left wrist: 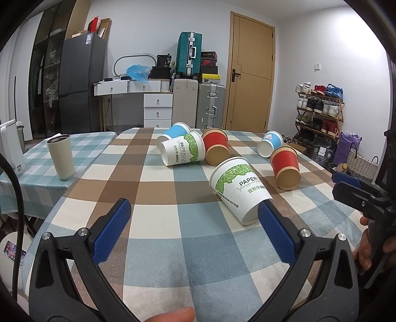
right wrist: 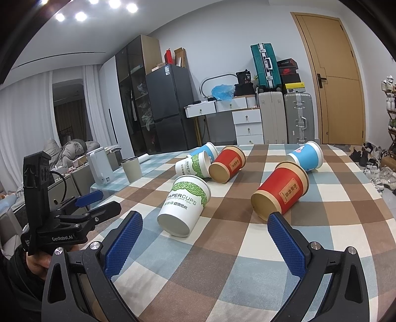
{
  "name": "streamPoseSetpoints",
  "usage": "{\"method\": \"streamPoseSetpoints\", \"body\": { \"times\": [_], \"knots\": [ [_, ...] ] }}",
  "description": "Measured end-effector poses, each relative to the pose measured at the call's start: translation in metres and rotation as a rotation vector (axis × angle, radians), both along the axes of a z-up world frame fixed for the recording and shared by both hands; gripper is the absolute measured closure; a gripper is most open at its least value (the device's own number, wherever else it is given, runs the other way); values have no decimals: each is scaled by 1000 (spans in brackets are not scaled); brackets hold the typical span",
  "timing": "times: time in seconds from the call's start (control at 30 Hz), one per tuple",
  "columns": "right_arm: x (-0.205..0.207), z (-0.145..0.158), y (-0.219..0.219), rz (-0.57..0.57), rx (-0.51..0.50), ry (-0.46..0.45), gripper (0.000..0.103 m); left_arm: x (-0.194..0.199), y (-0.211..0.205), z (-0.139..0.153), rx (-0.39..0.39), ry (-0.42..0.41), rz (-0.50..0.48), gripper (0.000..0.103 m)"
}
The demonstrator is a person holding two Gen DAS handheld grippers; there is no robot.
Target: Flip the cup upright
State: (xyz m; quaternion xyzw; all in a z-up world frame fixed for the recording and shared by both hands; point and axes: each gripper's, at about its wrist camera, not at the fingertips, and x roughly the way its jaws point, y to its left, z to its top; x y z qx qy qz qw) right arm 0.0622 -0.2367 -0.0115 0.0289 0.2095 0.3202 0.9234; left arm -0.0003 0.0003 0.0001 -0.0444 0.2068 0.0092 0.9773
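Six paper cups lie on their sides on the checked bench (left wrist: 153,188); left claw (left wrist: 194,224) and right claw (right wrist: 205,237) both stand wide apart, holding nothing.

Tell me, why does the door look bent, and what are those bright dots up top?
In the right wrist view the door leans and curves because the fisheye lens bends the edges; the bright dots are ceiling lights glaring. In the left wrist view the door looks straighter, and the corners are dark.

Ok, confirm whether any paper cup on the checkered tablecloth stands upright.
No: all six paper cups lie on their sides on the tablecloth.
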Motion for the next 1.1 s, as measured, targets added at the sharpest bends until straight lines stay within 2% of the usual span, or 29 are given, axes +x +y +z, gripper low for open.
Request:
{"method": "streamPoseSetpoints", "body": {
  "times": [0.53, 1.1],
  "knots": [
    [-1, 1, 2, 12, -11, -1, 0, 0, -6, 4, 25, -4, -5, 1],
    [9, 1, -1, 2, -7, 45, 0, 3, -4, 0, 0, 23, -6, 1]
  ]
}}
